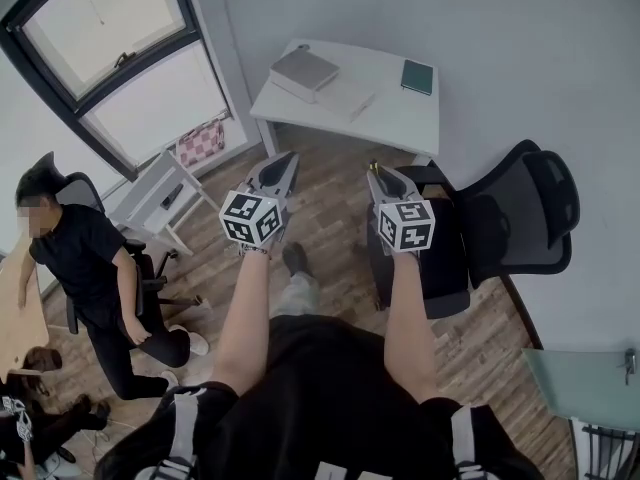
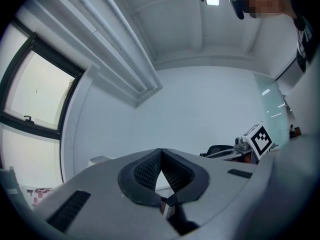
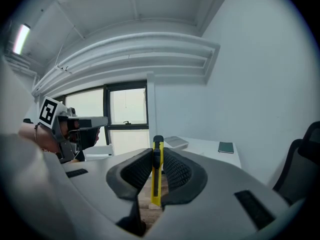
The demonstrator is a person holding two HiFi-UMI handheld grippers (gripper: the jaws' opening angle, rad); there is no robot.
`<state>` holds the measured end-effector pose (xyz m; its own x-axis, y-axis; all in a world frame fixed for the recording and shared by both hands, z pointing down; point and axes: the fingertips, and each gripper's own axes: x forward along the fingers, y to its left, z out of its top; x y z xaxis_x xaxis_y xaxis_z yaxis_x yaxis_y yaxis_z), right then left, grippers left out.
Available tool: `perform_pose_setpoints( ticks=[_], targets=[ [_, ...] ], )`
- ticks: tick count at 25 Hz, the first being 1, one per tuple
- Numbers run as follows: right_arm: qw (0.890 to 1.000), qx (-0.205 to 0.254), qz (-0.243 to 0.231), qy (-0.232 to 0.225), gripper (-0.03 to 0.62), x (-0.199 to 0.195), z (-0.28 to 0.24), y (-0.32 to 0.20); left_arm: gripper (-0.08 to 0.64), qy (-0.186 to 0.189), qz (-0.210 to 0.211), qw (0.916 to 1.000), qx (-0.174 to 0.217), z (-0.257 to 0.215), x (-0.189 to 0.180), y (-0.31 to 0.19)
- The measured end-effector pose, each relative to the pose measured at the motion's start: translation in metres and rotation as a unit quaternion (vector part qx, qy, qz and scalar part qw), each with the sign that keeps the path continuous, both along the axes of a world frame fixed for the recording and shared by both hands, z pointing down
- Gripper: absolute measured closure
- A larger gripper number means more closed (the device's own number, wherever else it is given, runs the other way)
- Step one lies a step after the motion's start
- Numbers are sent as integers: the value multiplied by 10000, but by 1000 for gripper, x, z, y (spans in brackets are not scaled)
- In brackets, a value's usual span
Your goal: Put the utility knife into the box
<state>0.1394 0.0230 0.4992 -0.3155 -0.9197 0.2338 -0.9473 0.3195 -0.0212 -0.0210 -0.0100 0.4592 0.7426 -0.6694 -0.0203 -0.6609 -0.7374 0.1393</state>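
Bare forearms (image 1: 408, 318) of mine fill the bottom of the head view, and past them I hold both tools short of the white desk (image 1: 395, 118), over the wooden floor (image 1: 335, 223).

My right gripper (image 3: 158, 159) is clamped on the yellow utility knife (image 3: 156, 184). The knife stands on edge between the ribbed pads, its dark tip poking out past them toward the desk. From the head view the gripper's body and marker cube cover nearly all of the knife, and only a yellow speck shows at the nose.

My left gripper (image 2: 161, 154) has its jaw tips pressed together with nothing between them. Its own body blocks almost the whole desk in its view, so only one pale corner peeks out on the left.

A grey box (image 1: 304, 72) lies on the desk's window end, well apart from the knife. Just beside it lies something flat and white that I cannot identify. A dark green notebook (image 1: 417, 76) sits at the desk's other end, near the wall.

On the right of the desk, a black office chair (image 1: 510, 218) stands partly hidden behind my right gripper and arm. On the left of the desk are a pink checked bag (image 1: 201, 141) under the window (image 1: 115, 58), a small white side table (image 1: 160, 193), and a seated person in black (image 1: 90, 268), cut off by the frame edge.
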Motion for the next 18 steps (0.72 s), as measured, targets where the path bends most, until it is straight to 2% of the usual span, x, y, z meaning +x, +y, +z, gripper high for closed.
perform_pose_setpoints(
  ticks=[11, 18],
  targets=[
    [9996, -255, -19, -107, 511, 4, 31, -103, 535, -182, 130, 9996, -176, 25, 19, -104],
    [9994, -331, -28, -93, 511, -3, 33, -173, 535, -266, 248, 9991, -216, 27, 22, -177]
  ],
)
